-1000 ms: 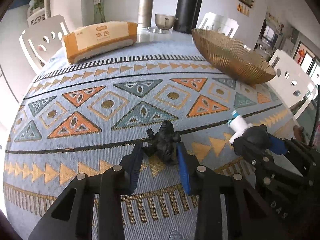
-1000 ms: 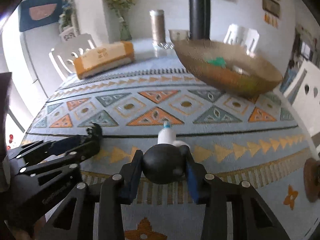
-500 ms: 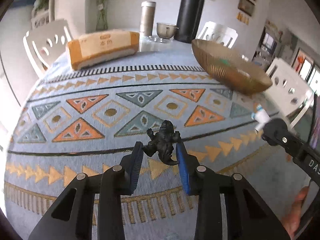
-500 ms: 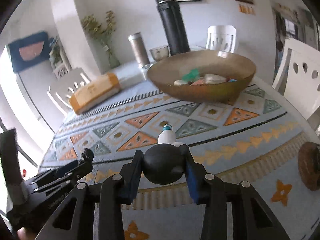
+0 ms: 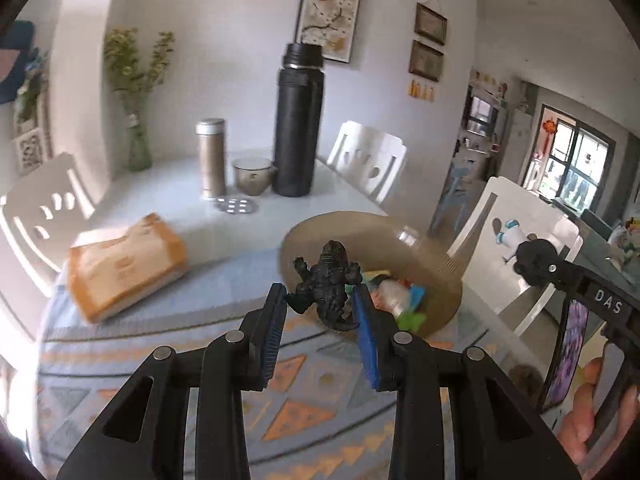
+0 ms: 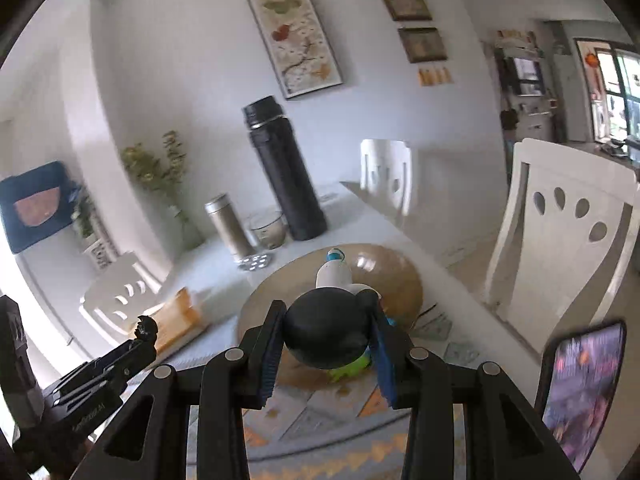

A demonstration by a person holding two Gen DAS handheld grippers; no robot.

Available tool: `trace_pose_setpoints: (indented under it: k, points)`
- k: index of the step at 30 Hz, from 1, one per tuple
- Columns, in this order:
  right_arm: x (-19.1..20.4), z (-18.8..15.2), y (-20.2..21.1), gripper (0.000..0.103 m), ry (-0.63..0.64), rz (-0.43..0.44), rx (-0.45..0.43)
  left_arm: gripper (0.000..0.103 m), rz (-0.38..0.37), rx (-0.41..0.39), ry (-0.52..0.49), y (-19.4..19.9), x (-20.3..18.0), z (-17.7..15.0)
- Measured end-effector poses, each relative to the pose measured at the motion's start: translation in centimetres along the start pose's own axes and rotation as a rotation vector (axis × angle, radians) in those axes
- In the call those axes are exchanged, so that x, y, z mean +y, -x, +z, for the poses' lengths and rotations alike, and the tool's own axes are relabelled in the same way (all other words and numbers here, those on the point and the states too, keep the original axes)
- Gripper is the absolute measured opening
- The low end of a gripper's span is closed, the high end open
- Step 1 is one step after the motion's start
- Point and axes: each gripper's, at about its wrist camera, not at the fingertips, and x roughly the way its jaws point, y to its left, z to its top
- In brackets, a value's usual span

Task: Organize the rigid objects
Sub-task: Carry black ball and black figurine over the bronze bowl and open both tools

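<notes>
My left gripper point(image 5: 320, 302) is shut on a small dark monster figurine point(image 5: 326, 282), held in the air just in front of the golden-brown bowl point(image 5: 436, 268). My right gripper point(image 6: 326, 320) is shut on the round black head of a white and blue toy figure point(image 6: 332, 272), also raised, with the bowl point(image 6: 400, 280) right behind it. Several colourful toys point(image 5: 400, 300) lie inside the bowl. In the left wrist view the right gripper point(image 5: 536, 258) shows at the right with its toy; in the right wrist view the left gripper point(image 6: 146, 330) shows at the lower left.
A tall black flask point(image 5: 298, 124), a silver canister point(image 5: 211, 158), a small glass cup point(image 5: 253, 176) and a vase of greenery point(image 5: 136, 96) stand at the table's far end. An orange tissue pack point(image 5: 124, 264) lies to the left. White chairs point(image 6: 560, 240) ring the table. A phone point(image 6: 580, 388) is mounted at the right.
Both grippers have lifted their toys off the patterned tablecloth and carried them up and toward the bowl. The cameras now tilt higher, showing the wall and the bowl's inside.
</notes>
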Motion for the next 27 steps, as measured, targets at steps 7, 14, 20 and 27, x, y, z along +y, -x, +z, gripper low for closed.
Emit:
trace_pose_setpoints:
  k: [7,14,20,27]
  points:
    - [-3.1,0.5,-7.0,0.039,-0.058,-0.063,0.136,0.031,-0.032,0.122,-0.004,-7.5,-2.1,-0.8]
    - [-5.0,-0.1,-12.5,0.039,-0.082,-0.126,0.271,0.031,-0.017,0.187,-0.013,-10.2,-2.1,-2.2]
    - [-3.5,0.8,-9.6,0.044,-0.008,-0.136,0.18,0.045,-0.027,0.145,0.022,-7.6,-0.9,-1.1]
    - [1.9,0.5,-3.5,0.06,0.062,-0.03,0.138,0.045,0.032,0.016,0.044,2.5,1.5,-1.1]
